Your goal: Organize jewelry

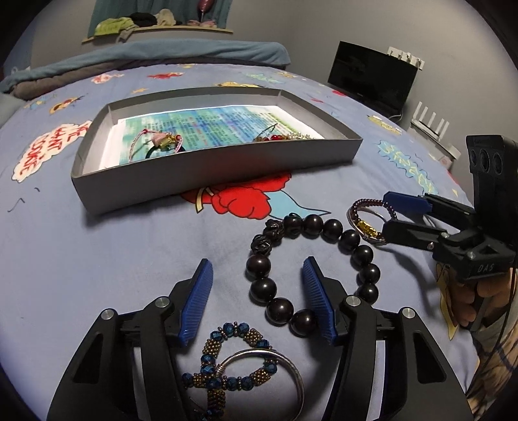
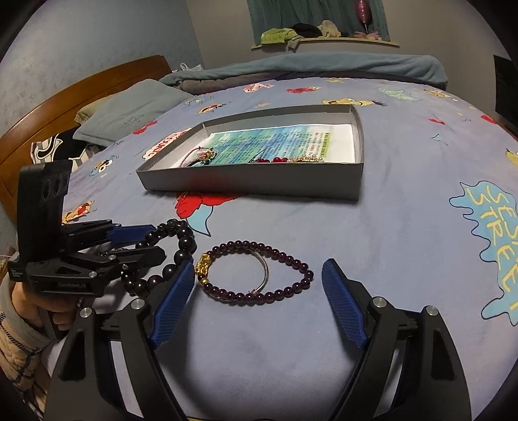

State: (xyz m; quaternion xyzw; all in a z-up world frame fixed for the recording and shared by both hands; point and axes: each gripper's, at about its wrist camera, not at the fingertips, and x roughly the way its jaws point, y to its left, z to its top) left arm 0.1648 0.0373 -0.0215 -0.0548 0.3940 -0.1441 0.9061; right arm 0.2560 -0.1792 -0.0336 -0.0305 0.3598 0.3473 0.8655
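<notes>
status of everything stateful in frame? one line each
left gripper: open, straddling the black bead bracelet, pads not pressing
right gripper: open, around the purple bead bracelet, not gripping
grey box: lidless, some jewelry inside
blue bead bracelet: on the bedspread, loose
silver bangle: lying across the blue bead bracelet

cartoon-print bedsheet (image 2: 404, 233), wooden headboard (image 2: 81, 94), grey pillow (image 2: 129, 113), dark monitor (image 1: 372, 77), cluttered shelf (image 1: 155, 27)
</notes>
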